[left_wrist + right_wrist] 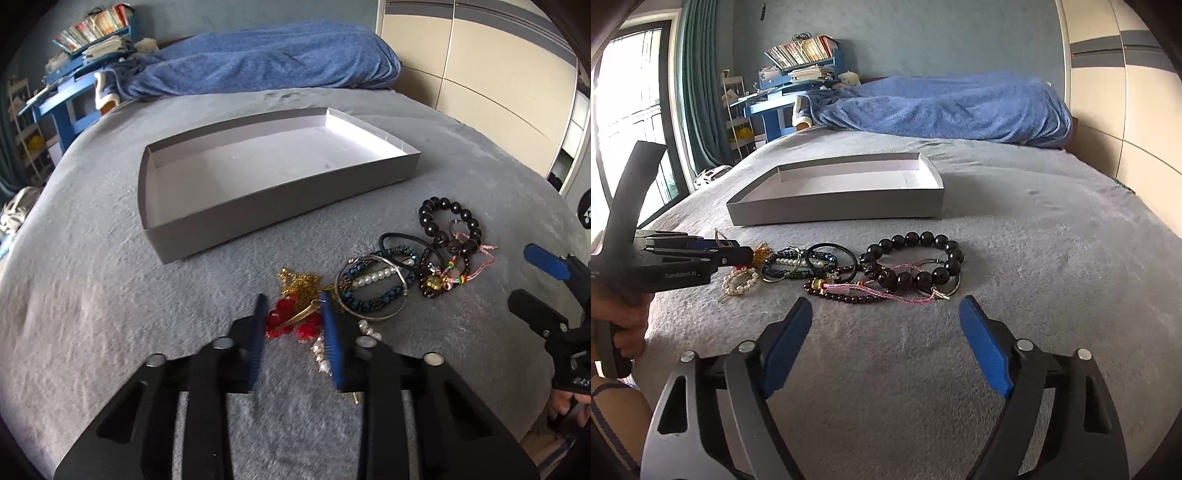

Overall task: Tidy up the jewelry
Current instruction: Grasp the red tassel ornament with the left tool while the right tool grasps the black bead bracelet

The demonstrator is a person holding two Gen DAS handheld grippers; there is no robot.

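The left gripper [293, 325] has its jaws drawn narrow around the red bead piece [291, 323] and the gold chain [301, 286] at the near end of the jewelry pile on the grey bedspread [92, 295], though whether the pads already press on them cannot be told. The right gripper [886, 332] hovers wide and empty just short of the black bead bracelet [916, 258], with the empty grey box [258, 206] beyond. Light, limp and prone to snagging its neighbours, the chain is probably best pinched at the bunched beads.
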